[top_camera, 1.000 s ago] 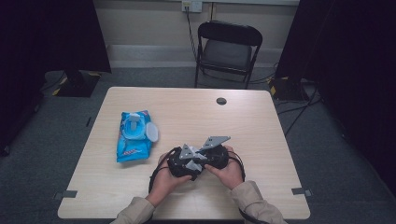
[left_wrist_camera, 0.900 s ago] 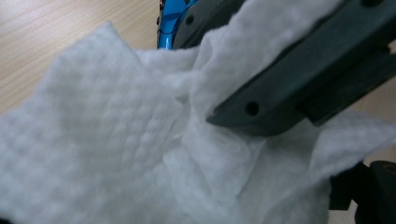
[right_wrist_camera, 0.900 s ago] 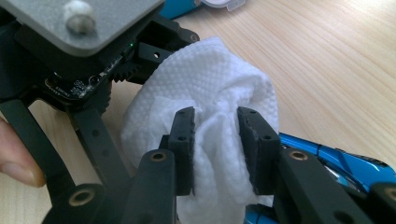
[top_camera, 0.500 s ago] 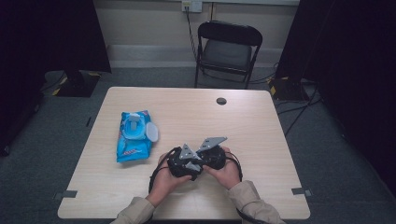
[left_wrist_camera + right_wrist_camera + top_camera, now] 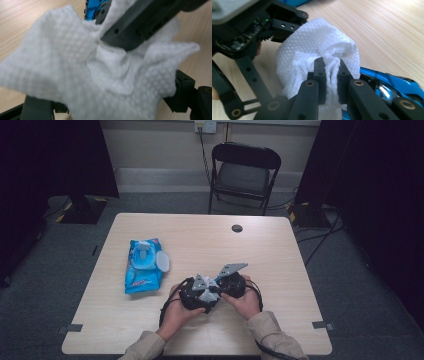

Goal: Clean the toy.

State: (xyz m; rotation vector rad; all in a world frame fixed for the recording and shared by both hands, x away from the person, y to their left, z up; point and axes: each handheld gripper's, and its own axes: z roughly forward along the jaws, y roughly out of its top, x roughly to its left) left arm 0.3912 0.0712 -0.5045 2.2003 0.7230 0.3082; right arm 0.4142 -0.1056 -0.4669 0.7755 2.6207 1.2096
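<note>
From above, my hands hide the white wet wipe (image 5: 322,47) almost entirely, near the table's (image 5: 280,250) front edge. My right gripper (image 5: 329,66) has just been closing and now pinches a gathered fold of it. The wipe is soft, dimple-embossed and crumpled. My left gripper (image 5: 120,117) stands wide with the wipe draped across it; it is probably not clamping. The blue wipes pack (image 5: 142,267) lies just beside, lid open.

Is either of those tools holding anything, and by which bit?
The right tool pinches a white wipe by a bunched fold near its middle. The wipe drapes over the left tool, whose grip cannot be told.
</note>
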